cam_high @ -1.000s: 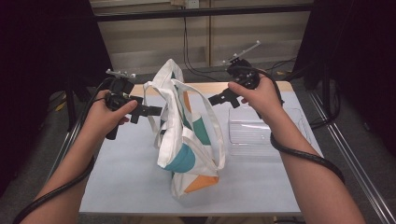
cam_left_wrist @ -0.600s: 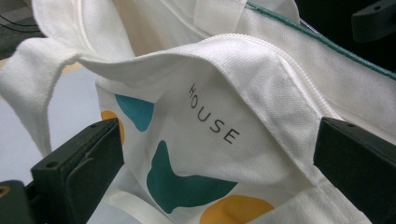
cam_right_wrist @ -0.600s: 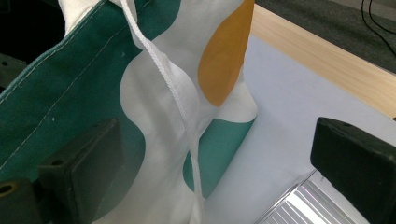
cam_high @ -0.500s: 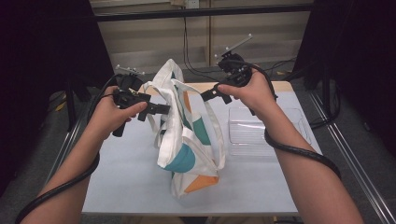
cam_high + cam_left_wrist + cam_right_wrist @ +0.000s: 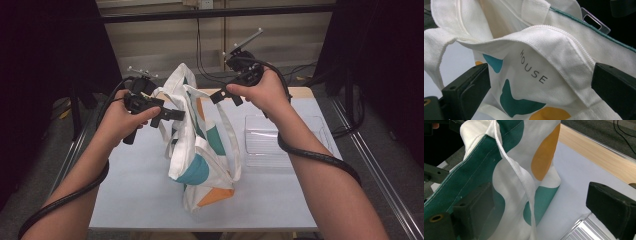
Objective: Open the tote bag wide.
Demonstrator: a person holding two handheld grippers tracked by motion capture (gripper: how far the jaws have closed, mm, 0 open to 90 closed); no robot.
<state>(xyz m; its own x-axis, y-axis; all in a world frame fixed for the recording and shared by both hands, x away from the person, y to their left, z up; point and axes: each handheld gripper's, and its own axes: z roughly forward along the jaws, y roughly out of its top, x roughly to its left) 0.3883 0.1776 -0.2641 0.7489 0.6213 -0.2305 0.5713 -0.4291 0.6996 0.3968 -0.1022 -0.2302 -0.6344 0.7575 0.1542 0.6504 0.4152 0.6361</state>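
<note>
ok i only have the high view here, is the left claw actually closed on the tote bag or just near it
Observer: Not closed. In the left gripper view the left claw stands open, with the rim of the tote bag between its jaws.
Operator: any text on that side
Observer: Yes, the word HOUSE is printed just below the rim, above a teal patch.
Operator: and the right claw
Observer: The right claw is open too; the bag's white strap hangs between its jaws, with the ribbed clear tray below it.
</note>
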